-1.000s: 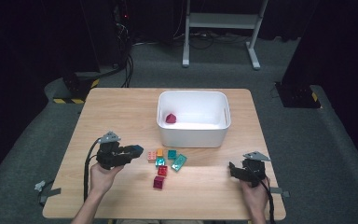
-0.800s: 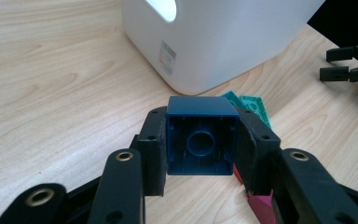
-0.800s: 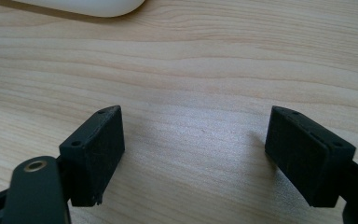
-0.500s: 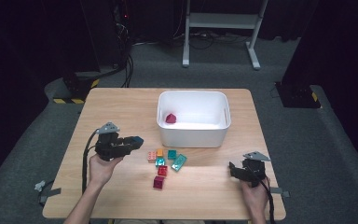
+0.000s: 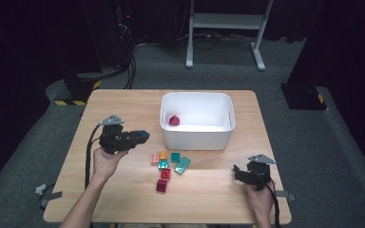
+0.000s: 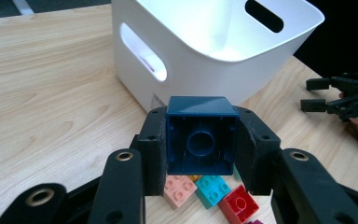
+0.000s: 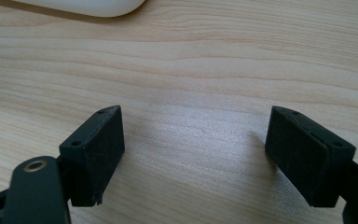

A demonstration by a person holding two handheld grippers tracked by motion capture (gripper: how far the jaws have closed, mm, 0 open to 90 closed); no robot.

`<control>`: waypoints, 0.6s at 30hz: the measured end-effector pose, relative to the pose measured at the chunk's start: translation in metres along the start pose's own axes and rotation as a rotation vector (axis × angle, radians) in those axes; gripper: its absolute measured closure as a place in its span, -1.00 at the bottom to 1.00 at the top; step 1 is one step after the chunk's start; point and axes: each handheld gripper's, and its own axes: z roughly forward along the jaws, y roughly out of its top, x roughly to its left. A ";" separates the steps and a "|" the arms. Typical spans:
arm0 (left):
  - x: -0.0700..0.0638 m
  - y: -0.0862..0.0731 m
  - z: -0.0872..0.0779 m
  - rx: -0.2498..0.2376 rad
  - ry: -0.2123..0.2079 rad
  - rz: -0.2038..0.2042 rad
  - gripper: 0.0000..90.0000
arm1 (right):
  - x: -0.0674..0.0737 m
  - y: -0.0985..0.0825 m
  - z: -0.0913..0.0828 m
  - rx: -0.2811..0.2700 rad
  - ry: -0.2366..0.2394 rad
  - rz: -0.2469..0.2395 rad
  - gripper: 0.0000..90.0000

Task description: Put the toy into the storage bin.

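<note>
My left gripper (image 5: 141,137) is shut on a dark blue brick (image 5: 143,136) and holds it above the table, left of the white bin (image 5: 197,138). In the left gripper view the blue brick (image 6: 201,140) sits hollow side toward the camera between the pads of my left gripper (image 6: 201,151), with the bin (image 6: 200,60) just behind it. A dark red piece (image 5: 174,120) lies inside the bin. My right gripper (image 5: 238,173) rests near the table's front right, open, with bare wood between its fingers (image 7: 193,154).
Several loose bricks lie in front of the bin: pink (image 5: 155,159), orange (image 5: 163,155), teal (image 5: 182,165), red (image 5: 165,174), magenta (image 5: 161,185). The left gripper view shows my right gripper (image 6: 310,94) farther off. A cable trails from each gripper.
My left gripper has risen off the brick pile with the blue brick and shifted toward the far side. The right gripper has stayed still.
</note>
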 end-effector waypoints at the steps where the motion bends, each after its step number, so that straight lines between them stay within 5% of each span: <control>1: 0.000 0.002 0.001 0.005 -0.002 0.002 0.31 | 0.000 0.000 0.000 0.000 0.000 0.000 -0.57; 18: -0.003 0.032 0.010 -0.033 -0.039 -0.011 0.31 | 0.000 0.000 0.000 0.000 0.000 0.000 -0.57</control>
